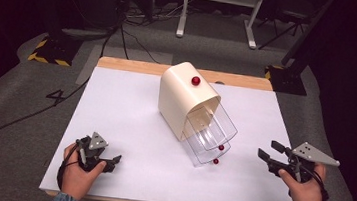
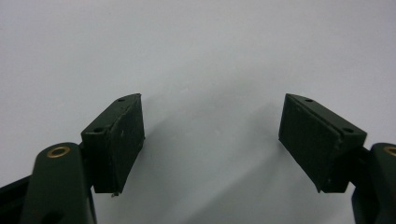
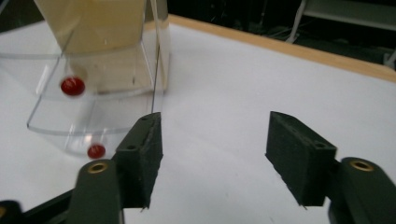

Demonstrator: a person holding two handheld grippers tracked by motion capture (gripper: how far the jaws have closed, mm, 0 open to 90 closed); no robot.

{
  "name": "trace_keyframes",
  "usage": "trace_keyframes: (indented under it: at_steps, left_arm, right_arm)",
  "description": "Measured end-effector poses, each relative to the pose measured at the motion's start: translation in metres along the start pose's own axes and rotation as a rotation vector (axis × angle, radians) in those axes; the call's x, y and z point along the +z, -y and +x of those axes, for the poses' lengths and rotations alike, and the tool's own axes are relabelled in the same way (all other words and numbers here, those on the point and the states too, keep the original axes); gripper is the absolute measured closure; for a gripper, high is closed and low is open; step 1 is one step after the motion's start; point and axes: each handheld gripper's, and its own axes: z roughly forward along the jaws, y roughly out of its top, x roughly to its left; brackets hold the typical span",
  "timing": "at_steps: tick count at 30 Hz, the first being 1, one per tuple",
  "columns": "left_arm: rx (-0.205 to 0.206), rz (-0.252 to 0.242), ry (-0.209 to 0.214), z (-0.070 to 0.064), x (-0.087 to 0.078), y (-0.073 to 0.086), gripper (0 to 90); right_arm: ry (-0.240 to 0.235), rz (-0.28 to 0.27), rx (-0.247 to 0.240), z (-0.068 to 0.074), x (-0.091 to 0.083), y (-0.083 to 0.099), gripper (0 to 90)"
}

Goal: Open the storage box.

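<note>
I'm seeing both grippers gaping wide and gripping nothing: the left gripper point(image 1: 112, 163) hovering well left of the cream drawer unit point(image 1: 185, 99), the right gripper point(image 1: 270, 151) right of it

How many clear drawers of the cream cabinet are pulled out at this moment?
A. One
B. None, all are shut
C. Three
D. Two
D: two clear drawers stick out of the front of the cream cabinet, one above the other, each with a small red knob; the right gripper view shows both too, and both claws are open and away from them.
</note>
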Motion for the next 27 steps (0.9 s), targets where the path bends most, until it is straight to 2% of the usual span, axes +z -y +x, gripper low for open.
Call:
trace_keyframes:
  at_steps: [3,6,10,14,16,18,21,24,27]
  left_arm:
    - [0.012,0.005,0.011,0.002,0.001,0.002,20.4]
    - [0.01,-0.008,0.021,0.004,0.001,0.004,20.0]
    - [0.016,-0.011,0.022,0.007,0.0,0.006,19.7]
    - [0.003,-0.013,0.035,0.009,0.0,0.007,20.3]
    - [0.013,-0.009,0.025,0.008,0.001,0.006,19.4]
    - [0.015,-0.012,0.023,0.007,0.001,0.007,19.3]
    - [0.018,-0.014,0.021,0.007,0.001,0.007,19.2]
    - [0.02,-0.011,0.022,0.007,0.001,0.007,19.2]
    - [0.019,-0.011,0.023,0.008,0.001,0.007,19.2]
  right_arm:
    - [-0.013,0.05,0.003,-0.009,-0.005,0.005,33.4]
    - [-0.012,0.102,0.037,-0.021,-0.013,0.014,30.2]
    - [0.004,0.126,0.043,-0.029,-0.017,0.021,27.8]
    - [0.008,0.16,0.04,-0.036,-0.017,0.032,24.9]
    - [0.008,0.197,0.028,-0.04,-0.013,0.04,23.2]
    - [0.019,0.244,0.036,-0.042,-0.009,0.046,19.7]
    - [0.021,0.331,0.026,-0.042,0.001,0.059,18.5]
    - [0.006,0.355,0.012,-0.039,0.006,0.063,18.2]
    - [0.001,0.329,-0.004,-0.037,0.012,0.067,16.3]
